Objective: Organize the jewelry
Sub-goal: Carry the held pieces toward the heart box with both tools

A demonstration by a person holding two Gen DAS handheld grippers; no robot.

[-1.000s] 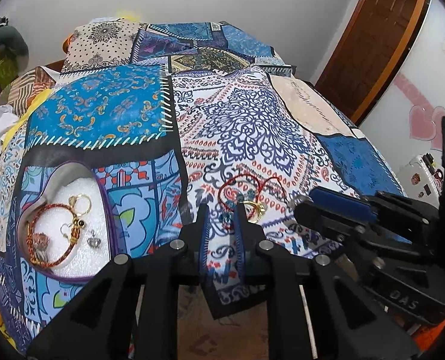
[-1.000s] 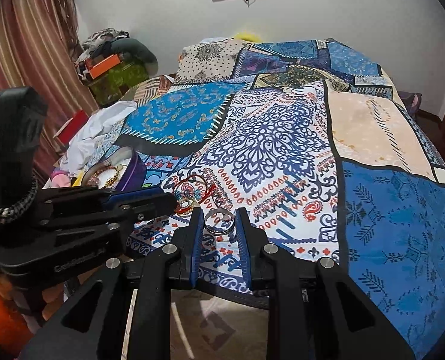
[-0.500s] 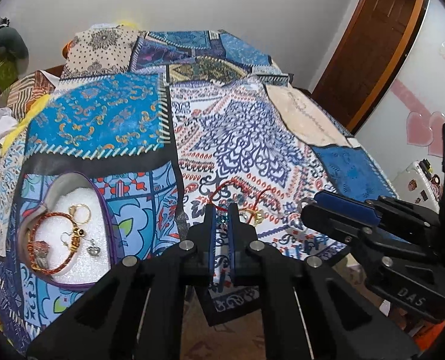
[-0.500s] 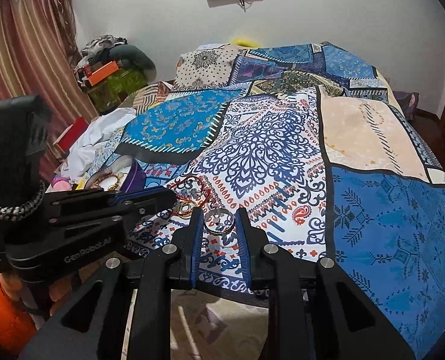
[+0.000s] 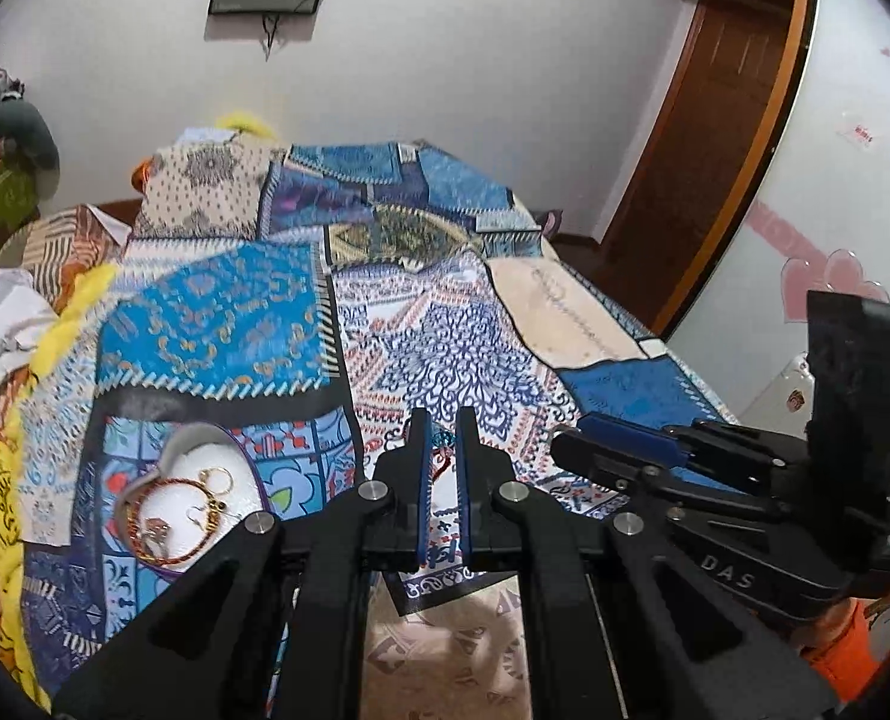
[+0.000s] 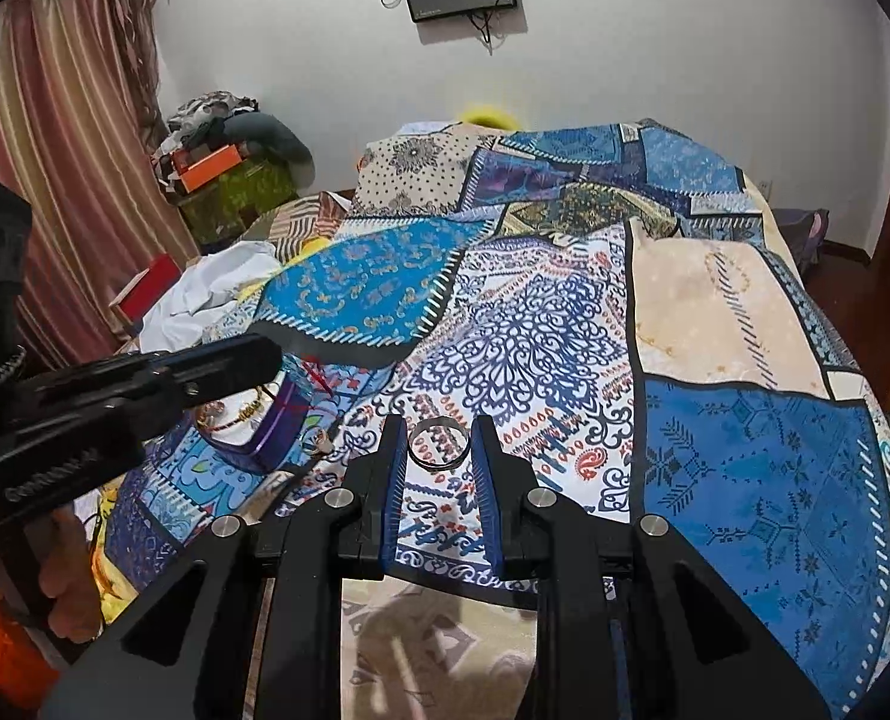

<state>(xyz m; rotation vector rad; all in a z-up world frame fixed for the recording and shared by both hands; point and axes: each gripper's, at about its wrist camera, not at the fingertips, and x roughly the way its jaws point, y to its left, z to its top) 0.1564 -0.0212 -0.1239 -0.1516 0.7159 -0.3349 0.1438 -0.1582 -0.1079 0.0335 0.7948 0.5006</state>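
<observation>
Two close wrist fisheyes angled down over the bedspread (image 5: pixel 445 360), sharing the seemingly heart-shaped tray (image 6: pixel 276 426)

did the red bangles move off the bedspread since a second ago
Yes. The red bangles now hang pinched in the left gripper, lifted off the bedspread where they lay.

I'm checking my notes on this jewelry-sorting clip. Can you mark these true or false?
1. The right gripper holds a silver ring. True.
2. The heart-shaped box is empty. False: it holds a beaded bracelet and small gold pieces.
3. The left gripper is wide open. False: its jaws have just closed on a red cord.
4. The bedspread is a patchwork of patterns. True.
5. The box lies on the floor. False: it sits on the bedspread.
</observation>
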